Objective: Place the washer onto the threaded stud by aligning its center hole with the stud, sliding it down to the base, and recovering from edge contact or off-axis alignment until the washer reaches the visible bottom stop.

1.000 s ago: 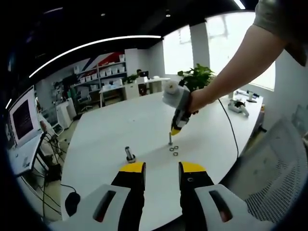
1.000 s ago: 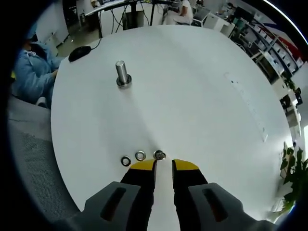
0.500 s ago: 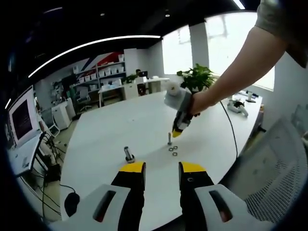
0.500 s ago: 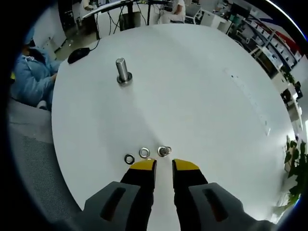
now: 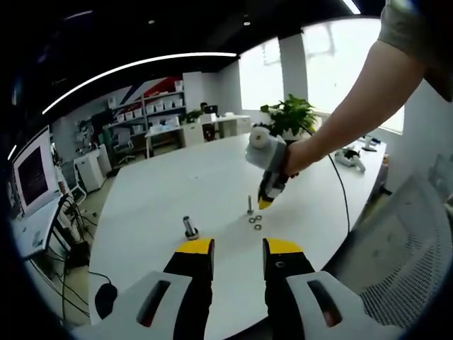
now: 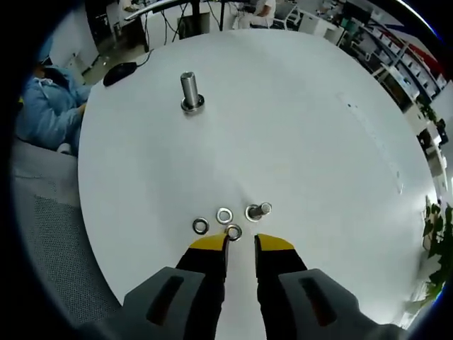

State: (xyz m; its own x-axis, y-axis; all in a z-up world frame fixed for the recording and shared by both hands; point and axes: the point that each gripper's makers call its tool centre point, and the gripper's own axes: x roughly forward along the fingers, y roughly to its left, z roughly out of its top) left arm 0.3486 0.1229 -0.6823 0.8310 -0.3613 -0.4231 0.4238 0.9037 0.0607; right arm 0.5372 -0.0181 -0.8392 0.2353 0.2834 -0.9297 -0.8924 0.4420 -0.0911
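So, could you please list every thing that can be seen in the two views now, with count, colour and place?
Round white table: one, white, under everything.
Small flat metal washers: three, silver, loose on the table just ahead of the right hand-held gripper.
Short threaded metal stud: one, silver, standing on the table beside the washers.
Taller metal stud on a round base: one, silver, farther across the table.
Black computer mouse: one, at the far table edge.
Green potted plant: one, beyond the table.
Grey mesh chair: one, beside the table.
Left hand-held gripper: yellow-tipped, open.
Right hand-held gripper: yellow-tipped, jaws slightly apart, empty, just short of the washers.
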